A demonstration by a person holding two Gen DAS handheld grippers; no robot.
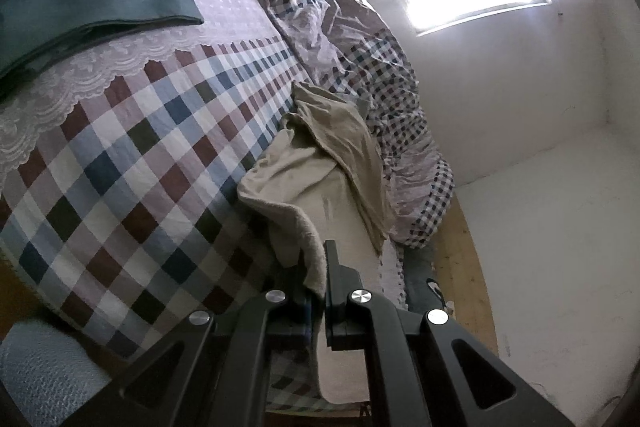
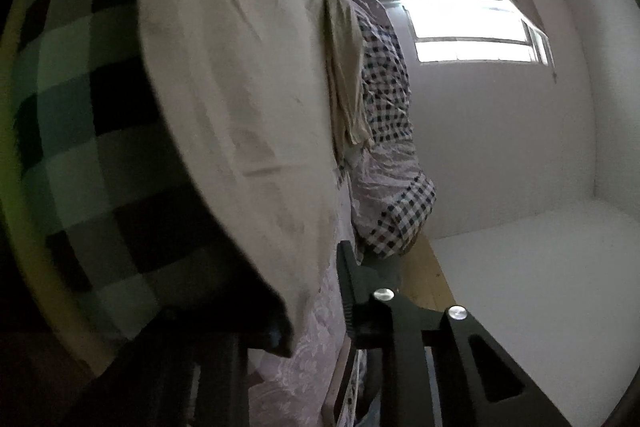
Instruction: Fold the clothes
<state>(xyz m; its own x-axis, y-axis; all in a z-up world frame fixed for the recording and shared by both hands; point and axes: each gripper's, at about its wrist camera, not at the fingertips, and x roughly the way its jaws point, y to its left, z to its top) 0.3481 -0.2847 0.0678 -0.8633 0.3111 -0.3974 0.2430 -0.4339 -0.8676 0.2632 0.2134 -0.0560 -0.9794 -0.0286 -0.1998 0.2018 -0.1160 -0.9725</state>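
The beige fleecy garment (image 1: 304, 187) lies rumpled on the checked quilted bed (image 1: 140, 167), nothing neatly folded yet. The left gripper (image 1: 318, 279) has its jaws clenched on the garment's near edge; the right gripper (image 2: 316, 287) has cloth between its jaws, its grip unclear.

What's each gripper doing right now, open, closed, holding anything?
Left gripper: closed on an edge of the beige cloth.
Right gripper: cloth lies between the fingers; whether they pinch it cannot be told.
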